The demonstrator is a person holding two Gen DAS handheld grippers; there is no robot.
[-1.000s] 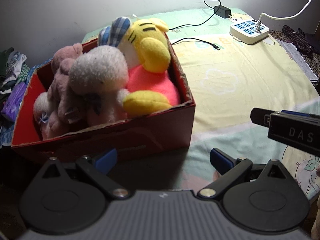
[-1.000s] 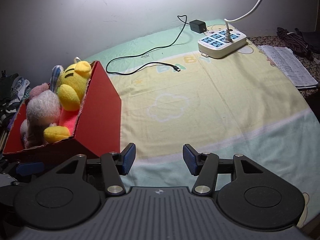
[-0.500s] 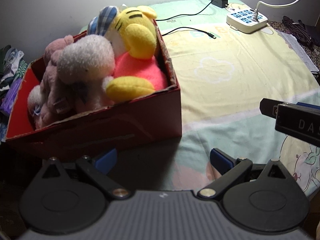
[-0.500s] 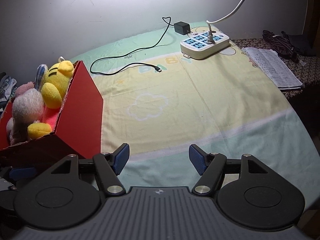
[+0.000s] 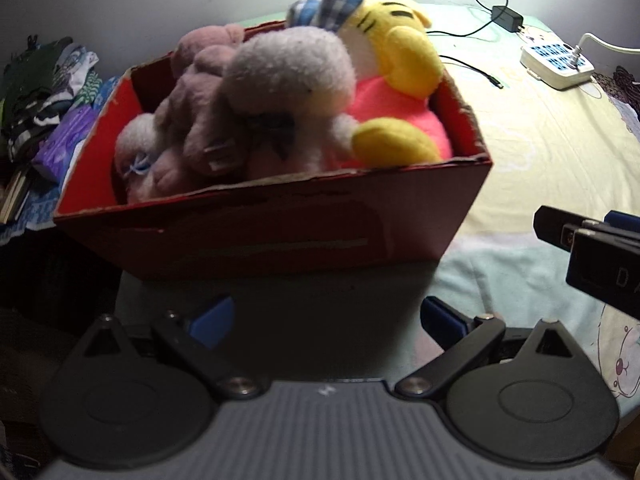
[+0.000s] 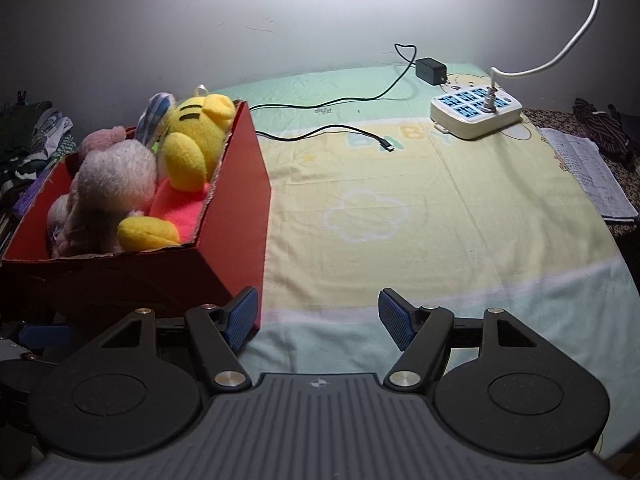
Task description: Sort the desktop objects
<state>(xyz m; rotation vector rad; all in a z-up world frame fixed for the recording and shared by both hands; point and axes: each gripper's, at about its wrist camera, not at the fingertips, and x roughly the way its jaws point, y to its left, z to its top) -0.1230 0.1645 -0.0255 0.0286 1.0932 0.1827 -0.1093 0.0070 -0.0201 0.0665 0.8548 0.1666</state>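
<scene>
A pale yellow-and-green cartoon-print cloth covers the counter (image 6: 460,208) under a grey wall. At nine o'clock in the right wrist view sits the red cardboard box (image 6: 236,208), packed with a yellow-and-pink plush tiger (image 5: 396,80) and a grey-white fluffy plush animal (image 5: 288,68). The sorting looks largely done: only a white power strip (image 6: 476,114) and a black charging cable (image 6: 328,132) remain at one o'clock. The left tool (image 5: 328,320) and the right tool (image 6: 318,316) both gape, empty. Compared with a second ago, the box fills more of the left view.

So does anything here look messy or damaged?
The red box has a frayed, torn rim, and its plush toys pile above it. A loose cable sprawls across the sheet. Nothing is spilled.
</scene>
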